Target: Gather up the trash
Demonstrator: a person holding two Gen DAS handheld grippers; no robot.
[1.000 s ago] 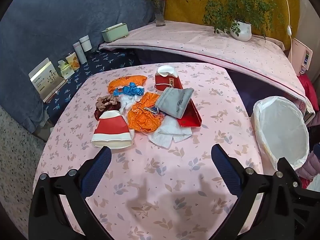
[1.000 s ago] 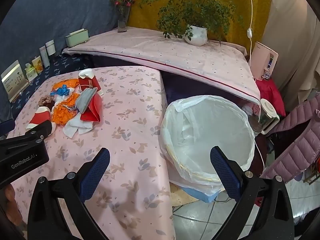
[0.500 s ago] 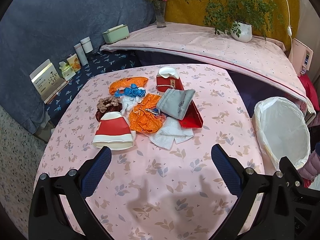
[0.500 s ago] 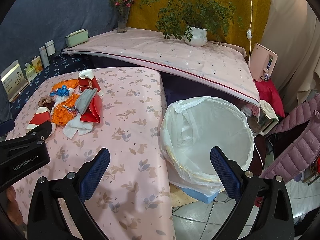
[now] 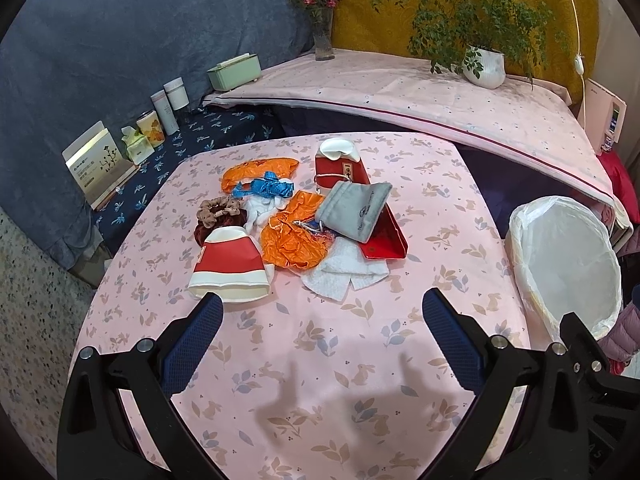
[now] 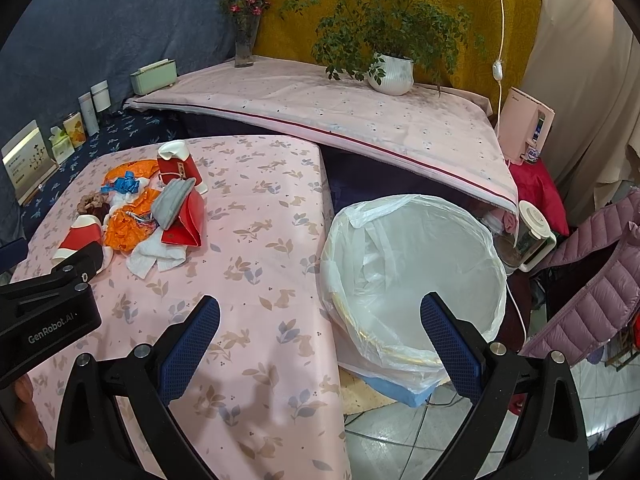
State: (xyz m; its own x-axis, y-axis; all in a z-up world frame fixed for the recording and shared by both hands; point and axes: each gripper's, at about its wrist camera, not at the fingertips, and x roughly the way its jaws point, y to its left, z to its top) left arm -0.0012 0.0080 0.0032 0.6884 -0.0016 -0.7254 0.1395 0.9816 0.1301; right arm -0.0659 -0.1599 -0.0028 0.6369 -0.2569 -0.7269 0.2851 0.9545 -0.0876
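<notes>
A pile of trash lies mid-table: a red and white paper cup [image 5: 228, 270] on its side, crumpled orange plastic [image 5: 294, 240], a grey pouch [image 5: 354, 210], a red box [image 5: 384, 236], a white tissue [image 5: 346, 274], blue ribbon [image 5: 264, 188] and scrunchies [image 5: 218, 210]. The pile also shows in the right wrist view [image 6: 148, 216]. A bin lined with a white bag [image 6: 412, 272] stands right of the table. My left gripper [image 5: 320, 312] is open and empty, just short of the pile. My right gripper [image 6: 318, 314] is open and empty over the table's right edge, near the bin.
The pink floral tablecloth [image 5: 320, 380] covers the table. A raised shelf [image 5: 400, 92] behind holds a potted plant [image 5: 484, 66], a flower vase [image 5: 322, 40] and a green box [image 5: 234, 72]. Cups and cards [image 5: 132, 140] line the left. A jacket [image 6: 592, 292] lies at right.
The left gripper's view has drawn back and tilted slightly, so the pile sits a little lower in frame. The right gripper has barely moved. Both stay open.
</notes>
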